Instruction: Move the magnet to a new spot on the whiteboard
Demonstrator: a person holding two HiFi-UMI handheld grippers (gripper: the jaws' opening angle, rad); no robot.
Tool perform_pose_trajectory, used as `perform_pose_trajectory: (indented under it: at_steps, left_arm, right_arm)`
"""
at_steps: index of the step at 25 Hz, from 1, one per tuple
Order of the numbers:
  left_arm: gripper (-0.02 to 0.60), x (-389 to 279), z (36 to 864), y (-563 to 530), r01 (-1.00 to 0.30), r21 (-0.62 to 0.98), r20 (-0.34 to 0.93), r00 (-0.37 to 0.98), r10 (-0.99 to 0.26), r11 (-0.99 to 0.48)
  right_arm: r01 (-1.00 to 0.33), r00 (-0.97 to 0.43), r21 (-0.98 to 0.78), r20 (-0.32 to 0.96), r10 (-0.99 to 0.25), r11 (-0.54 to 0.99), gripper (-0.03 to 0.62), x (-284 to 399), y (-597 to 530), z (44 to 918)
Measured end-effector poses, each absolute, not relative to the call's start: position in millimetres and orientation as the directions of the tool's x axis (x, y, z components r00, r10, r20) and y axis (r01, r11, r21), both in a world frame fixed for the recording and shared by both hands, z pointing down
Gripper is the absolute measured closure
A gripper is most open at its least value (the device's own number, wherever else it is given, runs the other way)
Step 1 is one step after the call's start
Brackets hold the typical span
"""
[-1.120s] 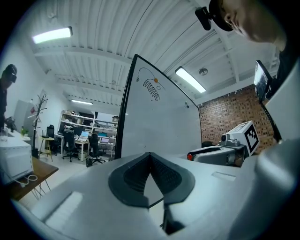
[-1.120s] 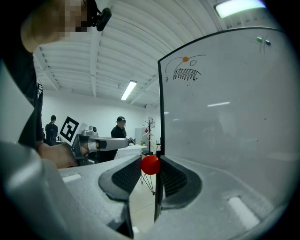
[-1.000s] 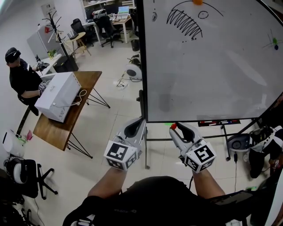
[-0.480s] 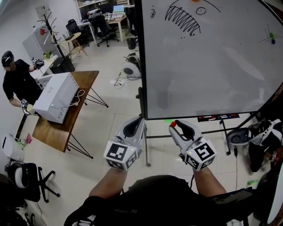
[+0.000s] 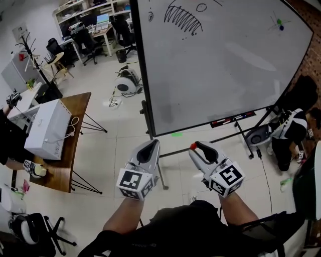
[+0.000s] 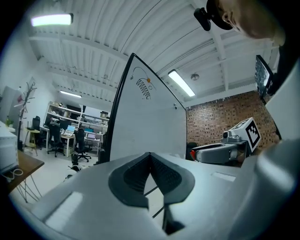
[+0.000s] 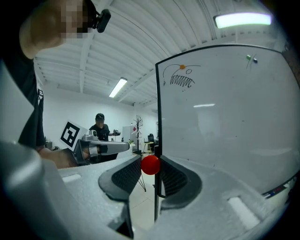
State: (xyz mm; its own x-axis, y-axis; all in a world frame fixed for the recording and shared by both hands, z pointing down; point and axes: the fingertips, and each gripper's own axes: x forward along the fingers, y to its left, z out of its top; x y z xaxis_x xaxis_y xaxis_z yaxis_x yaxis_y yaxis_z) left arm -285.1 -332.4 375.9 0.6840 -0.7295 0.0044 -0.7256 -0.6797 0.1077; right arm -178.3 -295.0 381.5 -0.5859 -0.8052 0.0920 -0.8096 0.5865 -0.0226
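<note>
The right gripper [image 5: 196, 147] pinches a small red magnet [image 7: 150, 165] between its jaw tips, level in front of the whiteboard [image 5: 220, 65] and not touching it (in the head view it sits just below the board's lower edge). The left gripper [image 5: 150, 145] hangs beside it, jaws pressed together on nothing. A black scribble [image 5: 182, 14] marks the board's top.

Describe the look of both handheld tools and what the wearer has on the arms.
Both the left tool and right tool are smooth light-grey shells tapering to a beak, lined with black ribbed pads. Each carries a white cube printed with black square markers. No cables show. The person wears a black short-sleeved top; forearms are uncovered.
</note>
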Motion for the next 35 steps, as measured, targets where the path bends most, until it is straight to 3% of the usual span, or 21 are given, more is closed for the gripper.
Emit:
perform_pose_trajectory:
  at_steps: [14, 28, 35]
  left_arm:
    - [0.565, -210, 380, -252, -0.657, 0.107, 0.014, 0.752, -0.659, -0.747]
    - [0.565, -17, 393, -116, -0.553, 0.107, 0.048, 0.833, -0.551, -0.826]
    - [0.566, 43, 400, -93, -0.516, 0.071, 0.085, 0.856, -0.510, -0.854]
  right_arm:
    - [-0.844, -0.536, -0.006, 0.063, -0.842, 0.537, 0.488, -123, -210, 374]
    - [-0.920, -0.392, -0.034, 0.090, -0.916, 0.391, 0.488, 75, -44, 402]
    - [-0.937, -0.347, -0.062, 0.079, -0.934, 0.343, 0.488, 132, -21, 409]
